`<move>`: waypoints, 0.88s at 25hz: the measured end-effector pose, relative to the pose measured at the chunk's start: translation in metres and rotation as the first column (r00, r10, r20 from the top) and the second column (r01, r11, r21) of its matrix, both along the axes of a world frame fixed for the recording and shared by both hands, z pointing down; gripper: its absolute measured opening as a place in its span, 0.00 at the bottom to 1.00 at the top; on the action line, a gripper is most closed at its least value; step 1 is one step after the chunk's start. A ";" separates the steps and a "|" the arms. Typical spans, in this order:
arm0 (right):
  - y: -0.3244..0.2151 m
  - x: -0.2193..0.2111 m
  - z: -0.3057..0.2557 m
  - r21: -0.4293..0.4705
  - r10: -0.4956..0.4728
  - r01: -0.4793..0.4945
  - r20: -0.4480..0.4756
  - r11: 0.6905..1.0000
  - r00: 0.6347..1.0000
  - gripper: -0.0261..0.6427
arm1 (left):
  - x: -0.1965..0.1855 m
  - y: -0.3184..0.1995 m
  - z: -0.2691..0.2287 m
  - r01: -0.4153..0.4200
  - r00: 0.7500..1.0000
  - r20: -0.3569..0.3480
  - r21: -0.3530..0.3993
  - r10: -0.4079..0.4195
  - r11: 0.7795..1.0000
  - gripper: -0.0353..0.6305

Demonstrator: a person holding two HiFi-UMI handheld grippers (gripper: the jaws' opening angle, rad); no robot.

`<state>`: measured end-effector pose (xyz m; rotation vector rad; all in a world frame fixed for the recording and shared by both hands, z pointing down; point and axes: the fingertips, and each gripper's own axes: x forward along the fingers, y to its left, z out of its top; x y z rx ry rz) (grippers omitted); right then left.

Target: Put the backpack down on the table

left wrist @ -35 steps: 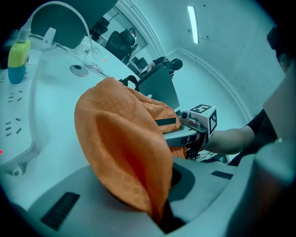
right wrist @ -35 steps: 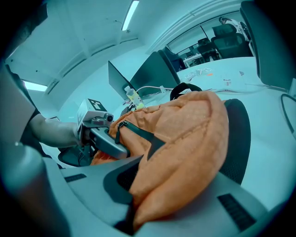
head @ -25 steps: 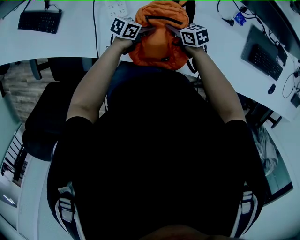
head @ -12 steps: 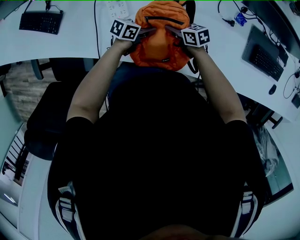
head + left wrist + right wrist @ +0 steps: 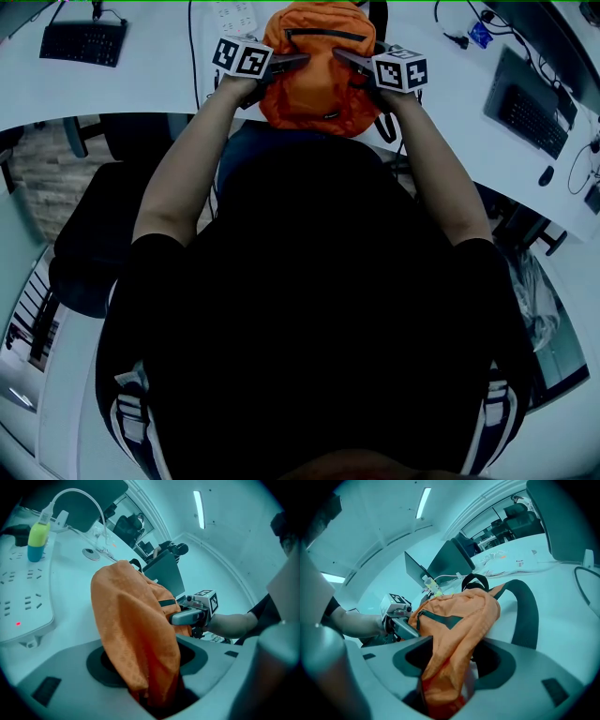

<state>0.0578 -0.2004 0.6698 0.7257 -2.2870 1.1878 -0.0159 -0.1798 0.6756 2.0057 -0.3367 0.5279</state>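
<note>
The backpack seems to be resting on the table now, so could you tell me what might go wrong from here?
The left tongs and right tongs have just been opening, yet backpack fabric lies between both pairs of jaws; drawing back could snag it and drag it along. It also appears to sit right at the near edge of the table, so once freed it might slump toward the person.

The backpack [image 5: 319, 80] is coloured bright orange, with a dark zip [image 5: 326, 35] and black straps [image 5: 527, 611]. The marker cubes [image 5: 242, 58] are patterned with black squares on white. The surface [image 5: 141, 84] and power strip [image 5: 23, 606] are white, the keyboard [image 5: 80, 42] and shirt [image 5: 319, 309] black.
</note>
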 end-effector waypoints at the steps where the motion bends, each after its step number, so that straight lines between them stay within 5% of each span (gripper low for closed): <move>1: -0.001 0.002 -0.001 0.003 0.003 -0.003 0.000 1.000 1.000 0.43 | -0.003 0.000 0.000 0.007 1.000 0.006 -0.002 -0.007 1.000 0.39; 22: 0.002 0.040 -0.037 0.076 0.077 -0.076 -0.013 0.994 0.997 0.44 | -0.065 -0.002 -0.016 0.175 0.981 0.076 0.056 -0.179 0.983 0.43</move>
